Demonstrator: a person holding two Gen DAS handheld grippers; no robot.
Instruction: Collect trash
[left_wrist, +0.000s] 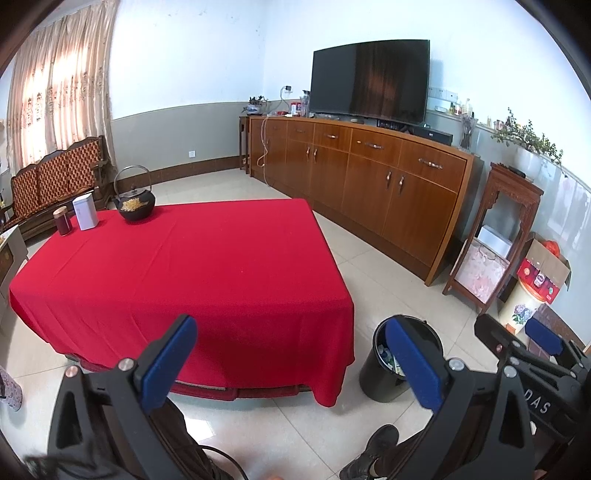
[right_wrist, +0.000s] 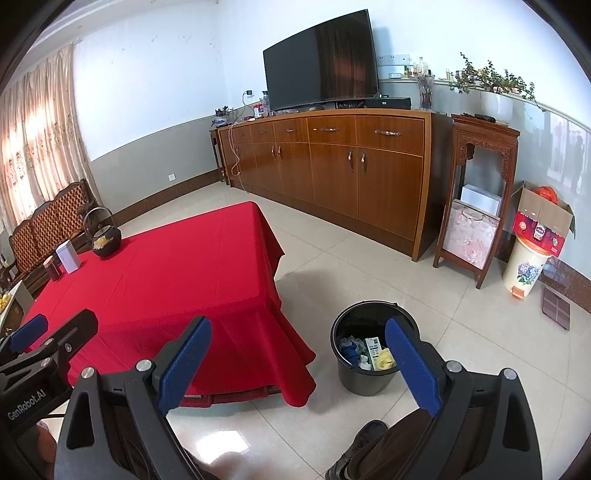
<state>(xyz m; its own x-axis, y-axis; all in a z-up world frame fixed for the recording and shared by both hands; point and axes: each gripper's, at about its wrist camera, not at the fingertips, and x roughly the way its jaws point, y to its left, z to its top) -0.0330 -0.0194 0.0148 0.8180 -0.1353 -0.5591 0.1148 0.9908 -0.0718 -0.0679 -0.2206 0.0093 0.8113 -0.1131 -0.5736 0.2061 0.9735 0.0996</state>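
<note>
Shoe, then black bin beside red-clothed table.

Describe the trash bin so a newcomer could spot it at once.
Start at the low table under the red cloth; on the tiled floor just off its near right corner stands the black bin. It is a plain round open bucket with wrappers inside, unlike the cream flowered pedal bin by the carved stand.

Both grippers look the same: the left gripper and right gripper are chunky black plastic with blue padded fingers, silver screws at the pivots, white "GenRobot.AI" lettering. Behind them, dark trousers, black shoe.
</note>
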